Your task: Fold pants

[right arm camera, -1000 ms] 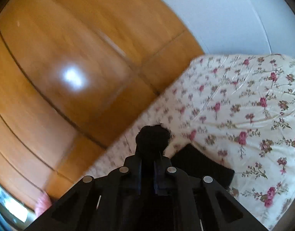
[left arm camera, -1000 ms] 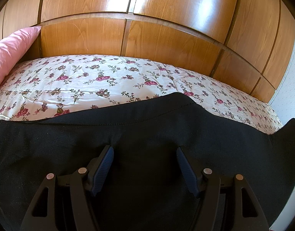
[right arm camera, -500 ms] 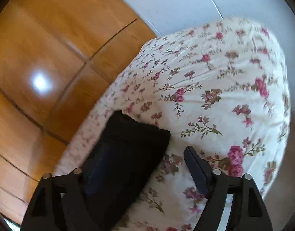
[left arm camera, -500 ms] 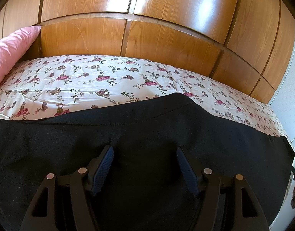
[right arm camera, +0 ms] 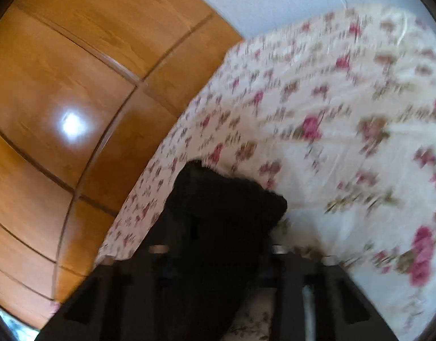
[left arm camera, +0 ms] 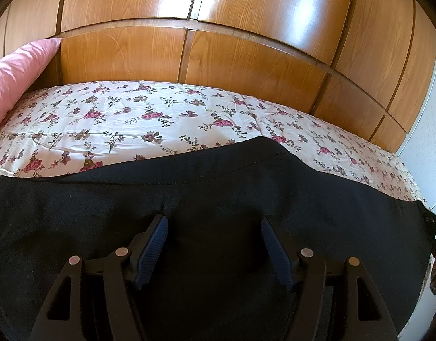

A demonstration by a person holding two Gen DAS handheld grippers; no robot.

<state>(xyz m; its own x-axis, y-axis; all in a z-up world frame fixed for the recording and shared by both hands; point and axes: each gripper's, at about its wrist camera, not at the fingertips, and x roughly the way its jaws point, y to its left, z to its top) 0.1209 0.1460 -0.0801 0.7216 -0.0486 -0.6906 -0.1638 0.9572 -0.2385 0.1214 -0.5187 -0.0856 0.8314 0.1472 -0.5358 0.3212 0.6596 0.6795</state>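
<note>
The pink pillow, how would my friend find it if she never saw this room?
Look for the big shiny wooden wardrobe behind the bed with the flowery sheet. Follow the sheet to its left end, where it meets the wood. The pink pillow sits there, plain with no flowers, unlike the sheet and the black pants.

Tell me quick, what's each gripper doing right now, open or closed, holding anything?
Left gripper: open, over the black pants, gripping nothing.
Right gripper: blurred; fingers hidden behind the pants' end, cannot tell.
</note>
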